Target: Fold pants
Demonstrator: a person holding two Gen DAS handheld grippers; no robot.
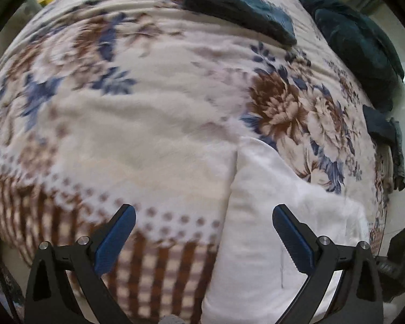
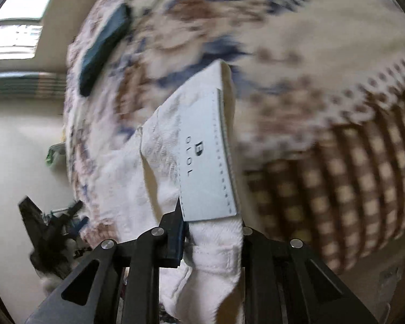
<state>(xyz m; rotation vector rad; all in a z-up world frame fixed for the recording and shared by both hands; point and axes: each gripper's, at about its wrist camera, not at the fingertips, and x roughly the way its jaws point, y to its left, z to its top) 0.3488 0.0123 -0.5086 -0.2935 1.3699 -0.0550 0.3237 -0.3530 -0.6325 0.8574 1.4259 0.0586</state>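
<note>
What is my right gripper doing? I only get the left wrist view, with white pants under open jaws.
Observer: The right gripper is shut on the white pants, pinching the waistband.
Operator: Any marking there?
Observer: Yes, a pale label patch with printed letters sits just beyond the fingers.
Operator: Can it see my left gripper?
Observer: Yes, the left gripper shows low at the edge of the floral blanket.

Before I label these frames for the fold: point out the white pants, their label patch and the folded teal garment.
white pants point(image 1: 259, 216), left wrist view, on the bare white cloth.
label patch point(image 2: 206, 156), right wrist view, on its printed face.
folded teal garment point(image 1: 237, 9), left wrist view, on its top surface.
</note>
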